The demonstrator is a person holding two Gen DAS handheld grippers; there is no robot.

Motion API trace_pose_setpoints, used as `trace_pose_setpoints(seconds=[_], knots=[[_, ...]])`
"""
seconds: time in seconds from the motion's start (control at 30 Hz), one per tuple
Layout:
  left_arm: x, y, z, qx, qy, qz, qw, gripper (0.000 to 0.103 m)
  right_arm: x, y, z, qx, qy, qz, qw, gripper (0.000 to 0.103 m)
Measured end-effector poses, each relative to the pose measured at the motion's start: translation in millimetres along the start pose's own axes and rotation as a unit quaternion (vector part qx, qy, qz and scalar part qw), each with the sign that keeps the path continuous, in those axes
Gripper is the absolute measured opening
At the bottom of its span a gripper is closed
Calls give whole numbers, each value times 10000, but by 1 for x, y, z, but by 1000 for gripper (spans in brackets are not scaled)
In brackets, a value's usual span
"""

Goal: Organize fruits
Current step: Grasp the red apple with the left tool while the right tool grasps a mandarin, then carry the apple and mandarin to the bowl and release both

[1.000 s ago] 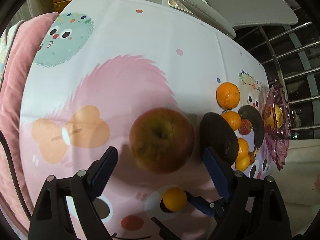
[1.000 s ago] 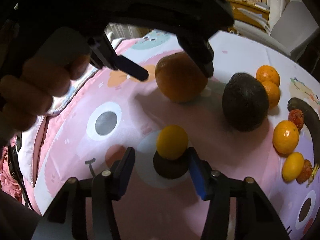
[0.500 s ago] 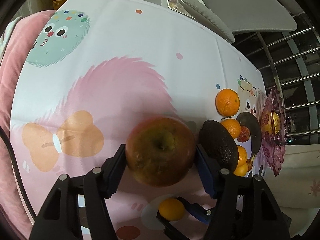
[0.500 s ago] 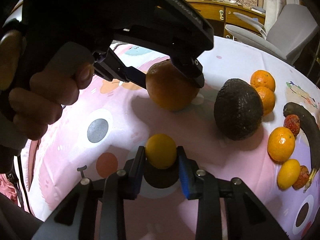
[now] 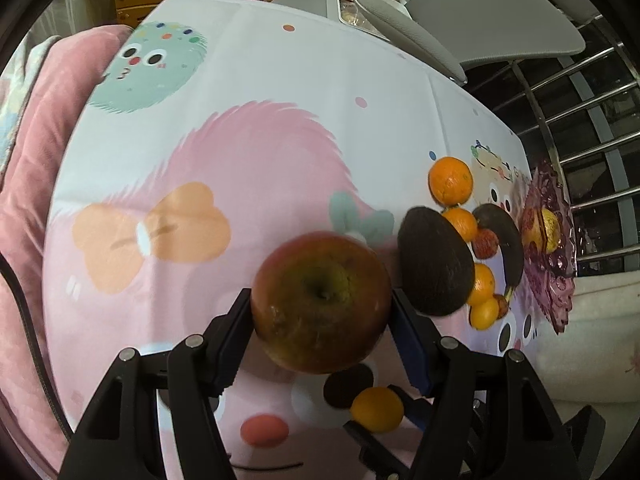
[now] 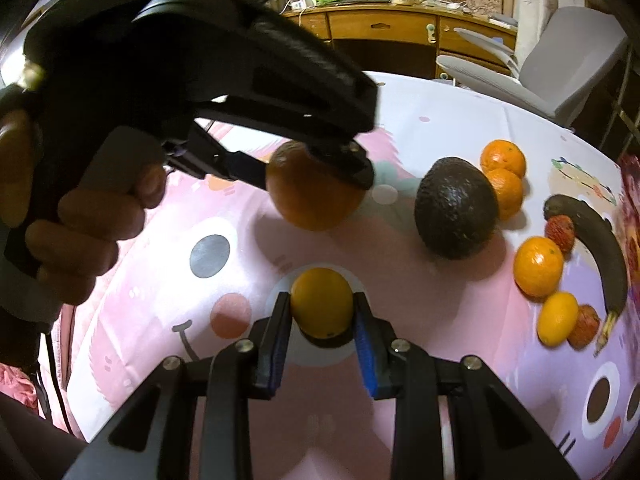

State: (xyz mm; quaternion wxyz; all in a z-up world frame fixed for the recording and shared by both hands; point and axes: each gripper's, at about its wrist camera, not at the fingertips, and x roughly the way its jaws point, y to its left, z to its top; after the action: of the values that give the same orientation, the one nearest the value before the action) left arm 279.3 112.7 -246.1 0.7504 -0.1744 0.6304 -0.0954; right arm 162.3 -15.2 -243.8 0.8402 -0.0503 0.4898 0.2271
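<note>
My left gripper (image 5: 322,312) is shut on a large red-green apple (image 5: 322,300), and the apple hangs just above the cartoon-print tablecloth (image 5: 240,140). In the right wrist view the same apple (image 6: 314,196) shows between the left gripper's fingers. My right gripper (image 6: 322,316) is shut on a small yellow-orange citrus (image 6: 322,304), low over the cloth. A dark avocado (image 6: 456,208) lies to the right of the apple. Beyond it lie several oranges (image 6: 502,158), a blackened banana (image 6: 592,236) and lychees (image 6: 560,230).
A purple glass dish (image 5: 554,284) holding fruit stands at the table's right edge, next to a metal railing (image 5: 580,120). Grey chairs (image 5: 492,32) stand behind the table. A pink cushion (image 5: 32,152) lies on the left. A person's hand (image 6: 80,216) holds the left gripper.
Both grippers closed: the left on the apple, the right on the small citrus. The left gripper then lifted the apple off the cloth, toward the avocado.
</note>
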Motion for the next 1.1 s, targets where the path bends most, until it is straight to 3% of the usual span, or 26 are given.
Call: trace_pose_setpoints(seconds=[0.53, 0.83, 1.1], knots=[[-82, -15, -65, 320, -394, -64, 9987, 64, -78, 17, -37, 404, -503, -264, 9976, 29], [-113, -52, -93, 578, -469, -347, 9966, 65, -135, -18, -51, 749, -702, -653, 9926, 29], [-119, -96, -109, 690, -546, -296, 9957, 65, -180, -82, -62, 1185, -875, -942, 9846, 29]])
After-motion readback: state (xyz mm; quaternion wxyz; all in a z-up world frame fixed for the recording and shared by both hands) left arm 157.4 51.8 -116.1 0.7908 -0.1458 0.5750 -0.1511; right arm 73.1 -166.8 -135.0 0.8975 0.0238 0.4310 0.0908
